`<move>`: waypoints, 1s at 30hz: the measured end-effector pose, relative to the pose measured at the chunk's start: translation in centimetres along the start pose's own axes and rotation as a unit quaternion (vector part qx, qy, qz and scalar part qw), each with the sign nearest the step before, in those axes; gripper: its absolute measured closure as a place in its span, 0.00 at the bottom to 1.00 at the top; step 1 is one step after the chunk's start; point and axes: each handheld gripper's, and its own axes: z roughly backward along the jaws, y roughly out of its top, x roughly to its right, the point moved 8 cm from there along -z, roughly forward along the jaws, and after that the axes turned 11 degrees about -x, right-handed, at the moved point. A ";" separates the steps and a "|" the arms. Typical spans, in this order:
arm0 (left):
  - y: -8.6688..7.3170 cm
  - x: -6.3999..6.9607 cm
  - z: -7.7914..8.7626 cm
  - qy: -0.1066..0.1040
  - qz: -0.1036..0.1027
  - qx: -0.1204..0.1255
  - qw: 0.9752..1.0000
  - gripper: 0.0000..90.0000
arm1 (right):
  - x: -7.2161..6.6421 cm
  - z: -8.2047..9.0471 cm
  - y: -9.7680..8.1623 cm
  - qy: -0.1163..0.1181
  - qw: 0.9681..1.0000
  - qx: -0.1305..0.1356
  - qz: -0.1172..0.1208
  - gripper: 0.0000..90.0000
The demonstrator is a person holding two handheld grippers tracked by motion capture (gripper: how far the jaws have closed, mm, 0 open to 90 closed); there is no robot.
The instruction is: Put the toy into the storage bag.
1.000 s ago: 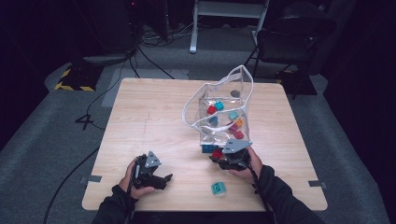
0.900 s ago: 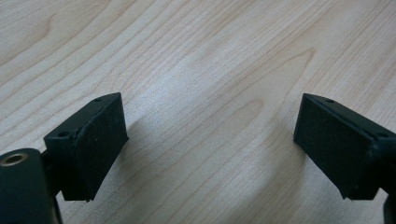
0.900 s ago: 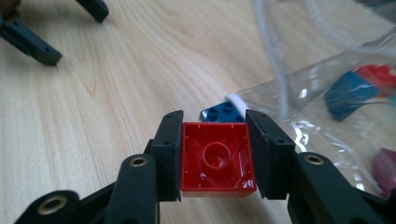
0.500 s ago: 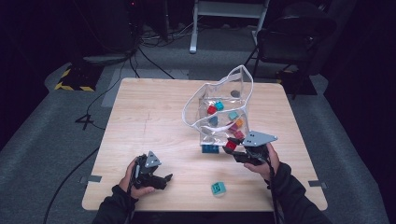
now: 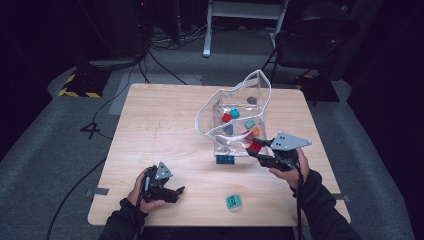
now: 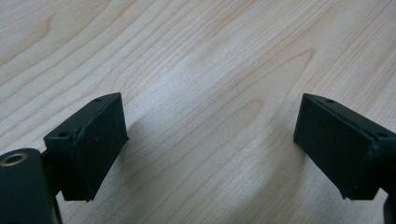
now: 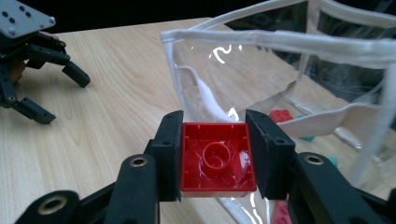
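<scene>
Red square brick (image 7: 217, 158), hollow underside showing (round tube inside), glossy plastic

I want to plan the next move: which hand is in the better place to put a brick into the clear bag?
The right. The right gripper is shut on a red brick right beside the clear bag. The left gripper rests open on the table, apart from the bag, holding nothing.
</scene>
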 end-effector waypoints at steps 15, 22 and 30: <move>0.0 0.0 0.0 0.000 0.000 0.000 1.000 0.11 | 2.8 2.7 4.8 -0.032 0.999 0.026 0.001 0.66; 0.0 0.0 0.0 0.000 0.000 0.000 1.000 0.11 | 4.1 2.3 7.1 -0.045 0.999 0.024 -0.003 0.66; 0.0 0.0 0.0 0.000 0.000 0.000 1.000 0.11 | 5.8 0.9 8.6 -0.066 0.998 0.014 -0.018 0.66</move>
